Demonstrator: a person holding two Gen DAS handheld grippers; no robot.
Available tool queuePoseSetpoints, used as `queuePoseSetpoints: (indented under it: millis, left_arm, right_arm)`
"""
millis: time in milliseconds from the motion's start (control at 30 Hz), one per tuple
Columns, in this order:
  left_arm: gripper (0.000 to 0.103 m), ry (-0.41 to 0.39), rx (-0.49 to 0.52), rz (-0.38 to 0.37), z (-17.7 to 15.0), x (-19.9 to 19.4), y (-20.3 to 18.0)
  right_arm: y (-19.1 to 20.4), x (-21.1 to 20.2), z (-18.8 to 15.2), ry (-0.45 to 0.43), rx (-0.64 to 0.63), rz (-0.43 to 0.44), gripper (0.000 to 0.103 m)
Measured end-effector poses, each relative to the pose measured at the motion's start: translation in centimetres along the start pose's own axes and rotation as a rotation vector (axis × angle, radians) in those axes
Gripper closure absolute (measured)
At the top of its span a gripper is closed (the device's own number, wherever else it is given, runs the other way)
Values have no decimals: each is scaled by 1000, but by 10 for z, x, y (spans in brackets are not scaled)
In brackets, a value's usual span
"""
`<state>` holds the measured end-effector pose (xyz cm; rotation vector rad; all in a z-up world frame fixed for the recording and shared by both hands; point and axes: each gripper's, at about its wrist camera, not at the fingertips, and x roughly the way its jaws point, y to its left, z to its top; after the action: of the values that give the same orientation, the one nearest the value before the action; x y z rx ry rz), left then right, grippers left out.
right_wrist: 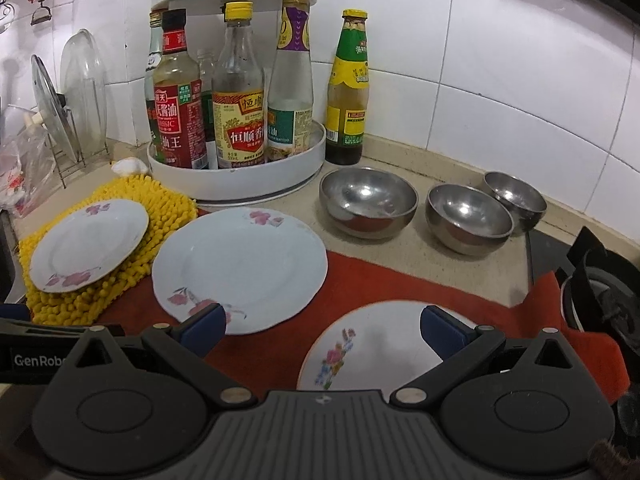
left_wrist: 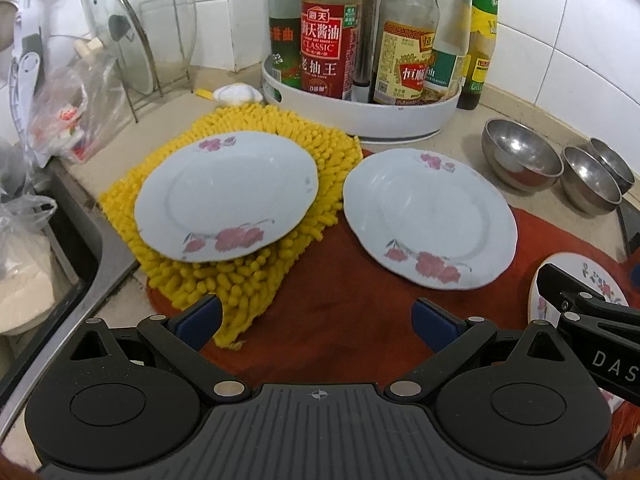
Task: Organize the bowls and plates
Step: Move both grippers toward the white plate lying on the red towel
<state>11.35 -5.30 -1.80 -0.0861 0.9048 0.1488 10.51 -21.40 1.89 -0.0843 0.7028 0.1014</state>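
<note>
Two pale blue plates with pink flowers lie on the counter: one (left_wrist: 226, 196) (right_wrist: 88, 246) rests on a yellow shaggy mat (left_wrist: 224, 280), the other (left_wrist: 430, 218) (right_wrist: 240, 270) on a red cloth (left_wrist: 352, 304). A smaller white plate with an orange rim (right_wrist: 360, 344) (left_wrist: 592, 280) lies nearest the right gripper. Three steel bowls (right_wrist: 368, 200) (right_wrist: 470, 218) (right_wrist: 516, 196) stand upright behind the red cloth. My left gripper (left_wrist: 318, 320) is open above the cloth, holding nothing. My right gripper (right_wrist: 322, 330) is open over the small plate's near edge.
A white turntable rack (right_wrist: 236, 178) of sauce bottles stands at the back, with one bottle (right_wrist: 347, 92) beside it. Glass lids in a wire rack (left_wrist: 132, 40) and plastic bags (left_wrist: 76, 108) sit at the left. A sink edge (left_wrist: 80, 280) lies left; a stove (right_wrist: 600, 288) right.
</note>
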Motion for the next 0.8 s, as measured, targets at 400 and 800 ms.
queuePoseSetpoints:
  millis: [400, 800]
  left_arm:
    - [1, 6, 13, 30, 18, 13, -22]
    - [1, 3, 30, 78, 32, 18, -3]
  right_arm:
    - [-18, 23, 17, -8, -37, 27, 3]
    - [-3, 37, 32, -25, -79, 106, 3]
